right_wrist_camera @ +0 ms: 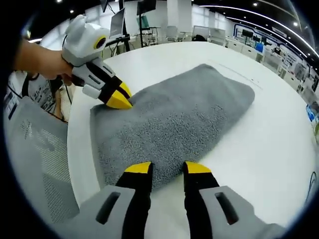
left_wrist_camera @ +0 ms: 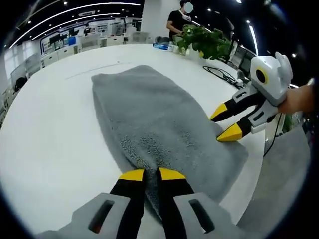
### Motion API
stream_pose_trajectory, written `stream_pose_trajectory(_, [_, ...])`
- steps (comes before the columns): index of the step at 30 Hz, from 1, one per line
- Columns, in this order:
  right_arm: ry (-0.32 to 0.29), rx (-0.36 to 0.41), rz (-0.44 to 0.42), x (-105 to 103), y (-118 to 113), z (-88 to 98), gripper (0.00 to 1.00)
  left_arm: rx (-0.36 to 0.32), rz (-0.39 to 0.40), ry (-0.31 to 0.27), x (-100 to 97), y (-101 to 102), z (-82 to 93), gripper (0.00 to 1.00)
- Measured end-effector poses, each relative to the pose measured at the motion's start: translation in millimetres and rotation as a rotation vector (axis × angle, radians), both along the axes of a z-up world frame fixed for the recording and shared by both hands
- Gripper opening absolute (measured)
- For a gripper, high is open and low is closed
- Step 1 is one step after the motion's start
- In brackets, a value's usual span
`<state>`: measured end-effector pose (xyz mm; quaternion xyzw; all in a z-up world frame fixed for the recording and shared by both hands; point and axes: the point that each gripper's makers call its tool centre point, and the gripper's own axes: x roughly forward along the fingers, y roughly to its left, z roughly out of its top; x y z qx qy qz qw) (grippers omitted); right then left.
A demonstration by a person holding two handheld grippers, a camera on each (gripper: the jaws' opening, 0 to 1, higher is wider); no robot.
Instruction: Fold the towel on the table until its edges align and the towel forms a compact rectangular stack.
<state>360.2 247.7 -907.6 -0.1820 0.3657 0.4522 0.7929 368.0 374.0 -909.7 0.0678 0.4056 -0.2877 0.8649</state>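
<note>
A grey towel (left_wrist_camera: 149,119) lies folded in a long strip on the white table (left_wrist_camera: 50,124). My left gripper (left_wrist_camera: 152,174) is at the towel's near end, its yellow tips drawn close with a ridge of the cloth pinched between them. In the right gripper view the same left gripper (right_wrist_camera: 119,98) bites the towel's (right_wrist_camera: 179,114) corner. My right gripper (right_wrist_camera: 168,168) stands open over the towel's near edge, cloth showing between its tips. In the left gripper view it is the right gripper (left_wrist_camera: 225,123) with jaws apart at the towel's right side.
A potted plant (left_wrist_camera: 204,40) and black cables (left_wrist_camera: 224,74) sit at the table's far right, with a person (left_wrist_camera: 179,17) standing behind. A grey mesh chair (right_wrist_camera: 35,149) is close to the table edge (right_wrist_camera: 79,159). Bare tabletop (right_wrist_camera: 279,149) surrounds the towel.
</note>
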Motion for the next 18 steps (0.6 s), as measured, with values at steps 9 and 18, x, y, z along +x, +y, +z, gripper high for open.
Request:
stream_pose_trajectory(9, [0.005, 0.011, -0.018, -3, -34, -0.9, 0.23, -0.003, -0.013, 0.013, -2.2, -33, -1.2, 0.09])
stream_pose_trajectory(18, [0.000, 0.022, -0.032, -2, -53, -2.1, 0.23, -0.013, -0.011, 0.015, -3.7, -51, -1.7, 0.09])
